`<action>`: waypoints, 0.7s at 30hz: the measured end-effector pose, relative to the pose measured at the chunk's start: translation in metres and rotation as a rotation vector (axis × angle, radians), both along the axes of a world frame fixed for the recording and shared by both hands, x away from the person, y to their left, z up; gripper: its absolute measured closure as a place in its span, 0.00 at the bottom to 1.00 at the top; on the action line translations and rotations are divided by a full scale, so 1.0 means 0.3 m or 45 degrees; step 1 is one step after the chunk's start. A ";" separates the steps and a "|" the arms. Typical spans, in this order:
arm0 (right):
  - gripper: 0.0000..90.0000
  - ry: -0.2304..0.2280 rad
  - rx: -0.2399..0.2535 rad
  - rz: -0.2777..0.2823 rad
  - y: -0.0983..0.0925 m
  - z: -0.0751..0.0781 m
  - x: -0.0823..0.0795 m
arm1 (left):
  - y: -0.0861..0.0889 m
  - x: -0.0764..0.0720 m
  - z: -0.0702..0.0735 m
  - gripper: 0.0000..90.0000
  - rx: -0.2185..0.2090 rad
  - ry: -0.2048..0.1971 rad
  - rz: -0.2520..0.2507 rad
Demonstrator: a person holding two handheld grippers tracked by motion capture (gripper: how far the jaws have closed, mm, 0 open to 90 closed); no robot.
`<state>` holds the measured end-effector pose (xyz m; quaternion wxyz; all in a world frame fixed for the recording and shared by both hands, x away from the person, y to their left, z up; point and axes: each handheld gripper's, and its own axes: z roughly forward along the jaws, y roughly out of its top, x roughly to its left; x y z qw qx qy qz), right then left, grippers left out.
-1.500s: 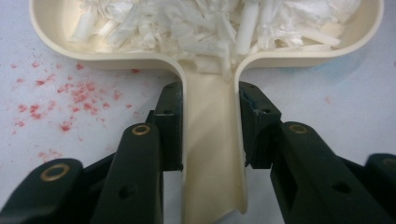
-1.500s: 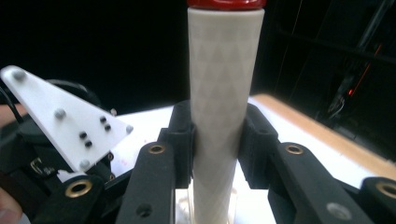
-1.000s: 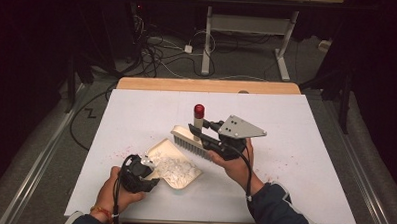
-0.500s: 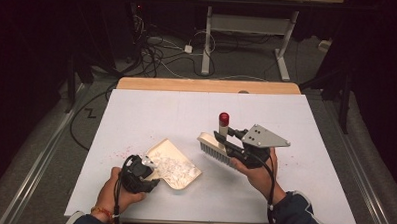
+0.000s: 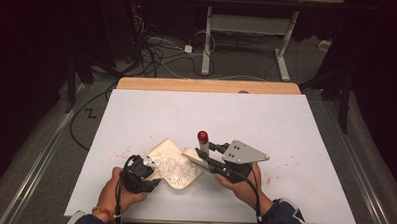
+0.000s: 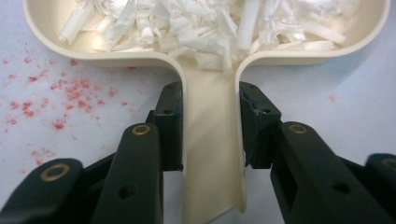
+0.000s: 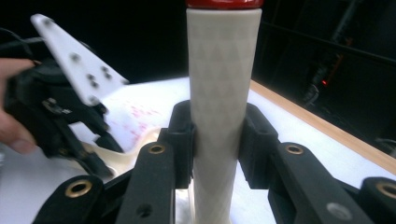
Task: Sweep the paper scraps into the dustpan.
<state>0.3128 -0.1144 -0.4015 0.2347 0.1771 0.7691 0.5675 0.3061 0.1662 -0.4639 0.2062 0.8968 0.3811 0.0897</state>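
- The dustpan [image 5: 177,166] is being held by its handle [image 6: 212,158] in the clenched left hand-held gripper [image 5: 145,171], at the near left of the tabletop [image 5: 296,125]; it is lying flat there.
- White shreds [image 6: 201,23] are lying piled inside the pan, toward its handle end.
- The brush [image 5: 199,153] is being grasped by its ribbed handle [image 7: 223,98] in the clenched right hand-held gripper [image 5: 211,161], just right of the pan, its red cap [image 5: 202,137] pointing up and far.
- The brush head is being brought to the pan's right edge; whether the bristles are touching the tabletop cannot be told.
- The pan's lip should be kept pressed flat, so that nothing is being pushed under it.
- Short, low strokes toward the pan are being called for, judging by the red specks [image 6: 65,91] scattered left of it.
- The brush should be kept tilted low; flicking risks scattering the light shreds.
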 end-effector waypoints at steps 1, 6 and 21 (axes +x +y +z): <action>0.78 -0.001 -0.004 0.016 0.010 0.001 -0.007 | 0.000 0.000 0.000 0.70 -0.001 0.000 0.001; 0.79 -0.014 0.004 0.097 0.053 0.012 -0.028 | 0.000 -0.001 0.000 0.70 0.000 -0.003 0.002; 0.78 -0.037 0.101 0.011 -0.041 0.102 -0.020 | 0.024 -0.018 0.015 0.70 0.023 0.009 -0.026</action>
